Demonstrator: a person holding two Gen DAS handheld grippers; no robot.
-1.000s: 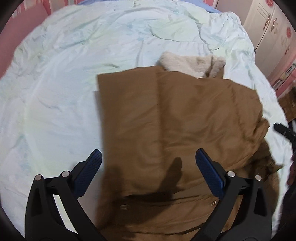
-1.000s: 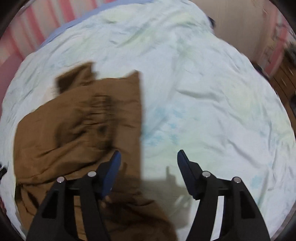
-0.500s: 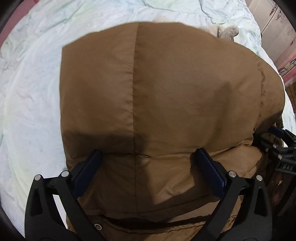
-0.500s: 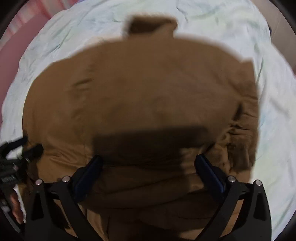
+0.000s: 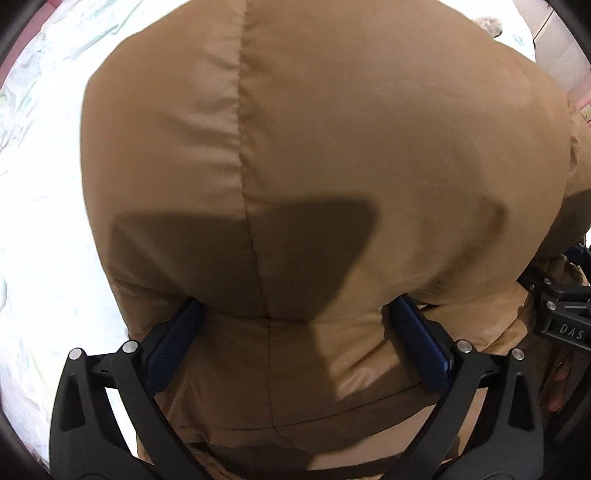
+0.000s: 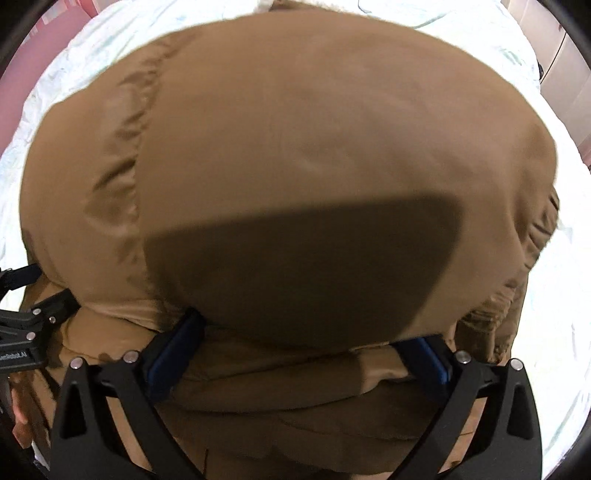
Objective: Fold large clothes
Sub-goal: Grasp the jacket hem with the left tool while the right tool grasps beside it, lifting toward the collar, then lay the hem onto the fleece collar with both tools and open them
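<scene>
A large brown padded coat (image 5: 332,147) lies on the bed and fills both views, its upper layer bulging over a lower layer. My left gripper (image 5: 297,304) is open, its blue pads (image 5: 171,347) wide apart, pressed against the coat's folded edge with the thick fold between them. My right gripper (image 6: 306,332) is open too, its pads (image 6: 173,350) straddling the same coat (image 6: 314,147); the upper layer hides its right fingertip. Each gripper shows at the edge of the other's view: the right one (image 5: 561,317), the left one (image 6: 26,332).
A pale crumpled bedsheet (image 5: 40,221) surrounds the coat (image 6: 554,314). The coat's cream fur collar (image 5: 489,26) peeks out at the far side. A white cabinet (image 5: 557,55) stands beyond the bed. A person's fingers (image 5: 557,376) hold the right gripper.
Both grippers have dropped low and pushed in against the coat's near edge. The coat now fills both views, and its upper layer bulges up ahead of the fingers. Both stay open.
</scene>
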